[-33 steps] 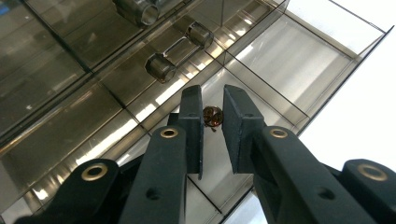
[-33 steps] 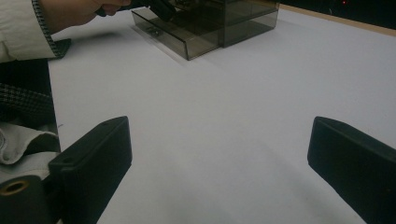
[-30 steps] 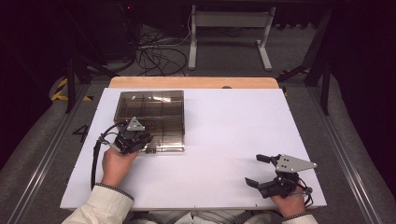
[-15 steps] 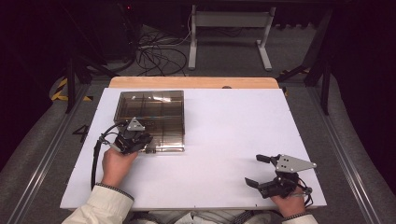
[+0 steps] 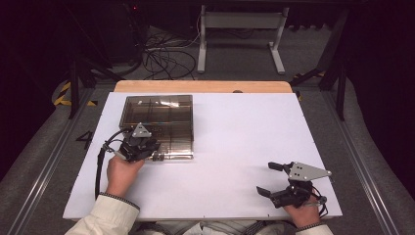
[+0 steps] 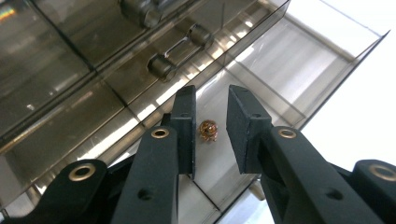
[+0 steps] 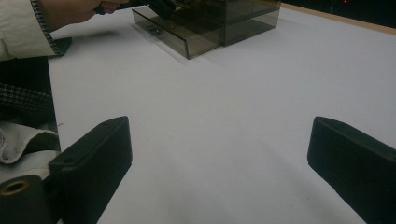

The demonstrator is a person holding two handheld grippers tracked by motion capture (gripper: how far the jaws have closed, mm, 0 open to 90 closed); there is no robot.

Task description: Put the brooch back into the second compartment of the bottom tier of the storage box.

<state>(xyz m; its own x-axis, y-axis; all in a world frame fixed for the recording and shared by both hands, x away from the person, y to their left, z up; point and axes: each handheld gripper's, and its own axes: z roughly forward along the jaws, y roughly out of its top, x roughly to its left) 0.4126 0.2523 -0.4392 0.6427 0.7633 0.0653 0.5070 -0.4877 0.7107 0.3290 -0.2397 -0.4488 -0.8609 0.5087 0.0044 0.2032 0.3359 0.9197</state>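
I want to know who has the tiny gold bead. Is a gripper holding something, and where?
Nothing is held. The left gripper has just been opening; the bead lies free between its jaws in the open drawer. The right gripper is open and empty.

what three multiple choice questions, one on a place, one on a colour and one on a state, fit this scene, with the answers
1. Where does the small bead lie?
A. in the pulled-out drawer of the smoky box
B. on the white table
C. between the right gripper's jaws

2. What colour is the bead?
A. blue
B. coppery gold
C. white

3. How do the right gripper jaws stand?
A. clamped on the box
B. shut on nothing
C. wide apart over bare table

Answers: 1 A, the left gripper view shows it on the drawer floor between the left gripper jaws, which have just been opening and do not press on it. 2 B, it glints coppery gold. 3 C, the right gripper view shows a wide gap with nothing in it.
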